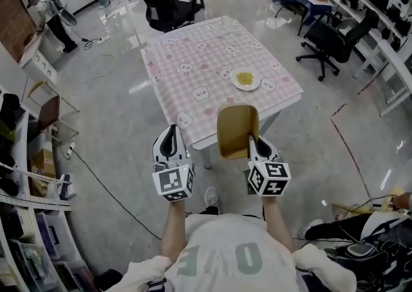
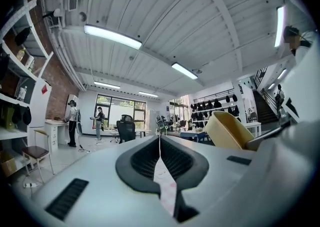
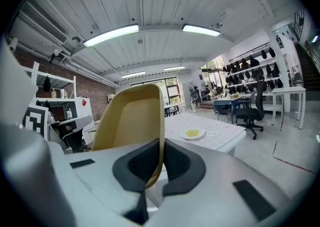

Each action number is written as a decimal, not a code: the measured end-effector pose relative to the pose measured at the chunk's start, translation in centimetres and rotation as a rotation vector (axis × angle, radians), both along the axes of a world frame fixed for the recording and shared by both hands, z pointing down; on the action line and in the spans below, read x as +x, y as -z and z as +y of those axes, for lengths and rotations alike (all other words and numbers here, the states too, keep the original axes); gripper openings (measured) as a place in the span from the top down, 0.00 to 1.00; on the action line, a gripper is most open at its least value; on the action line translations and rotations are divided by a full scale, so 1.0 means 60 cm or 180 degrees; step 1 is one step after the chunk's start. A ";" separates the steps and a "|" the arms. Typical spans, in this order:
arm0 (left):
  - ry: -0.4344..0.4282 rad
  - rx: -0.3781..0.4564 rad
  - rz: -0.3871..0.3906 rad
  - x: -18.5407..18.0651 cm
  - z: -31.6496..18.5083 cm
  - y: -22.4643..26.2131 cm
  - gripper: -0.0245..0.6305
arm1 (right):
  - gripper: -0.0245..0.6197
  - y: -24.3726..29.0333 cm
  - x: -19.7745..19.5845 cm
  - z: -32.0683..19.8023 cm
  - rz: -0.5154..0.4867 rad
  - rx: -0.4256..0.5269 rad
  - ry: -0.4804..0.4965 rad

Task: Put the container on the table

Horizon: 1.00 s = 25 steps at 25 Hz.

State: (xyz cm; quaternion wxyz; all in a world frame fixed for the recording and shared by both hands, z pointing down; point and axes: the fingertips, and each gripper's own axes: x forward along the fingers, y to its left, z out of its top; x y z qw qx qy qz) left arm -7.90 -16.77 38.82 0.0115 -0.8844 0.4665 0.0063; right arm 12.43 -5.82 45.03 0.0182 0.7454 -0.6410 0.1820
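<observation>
My right gripper (image 1: 253, 139) is shut on the rim of a tan yellow container (image 1: 237, 131), which it holds on edge in the air, just short of the table's near corner. The right gripper view shows the container (image 3: 131, 121) standing tall between the closed pads of the right gripper (image 3: 161, 146). My left gripper (image 1: 171, 131) hangs beside it, shut and empty. In the left gripper view the left gripper (image 2: 159, 143) leaves only a thin slit, with the container (image 2: 227, 131) off to the right. The table (image 1: 193, 59) ahead has a pink checked cloth.
A white plate of yellow food (image 1: 245, 80) sits near the table's right edge; the plate (image 3: 192, 134) also shows in the right gripper view. A black office chair (image 1: 164, 1) stands behind the table, another chair (image 1: 331, 40) at right. Shelves (image 1: 26, 175) line the left wall. A cable (image 1: 109, 188) crosses the floor.
</observation>
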 end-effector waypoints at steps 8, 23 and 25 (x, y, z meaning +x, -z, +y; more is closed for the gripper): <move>-0.0020 -0.0002 -0.0040 0.007 -0.104 0.001 0.92 | 0.91 0.007 -0.017 -0.107 0.0045 -0.0027 0.0050; 0.0372 0.0022 -0.0021 0.068 -0.192 0.018 0.92 | 0.91 0.041 0.045 -0.273 0.0020 0.0179 0.0515; 0.0423 0.0039 -0.0022 0.078 -0.204 0.019 0.92 | 0.91 0.045 0.055 -0.292 0.0053 0.0217 0.0575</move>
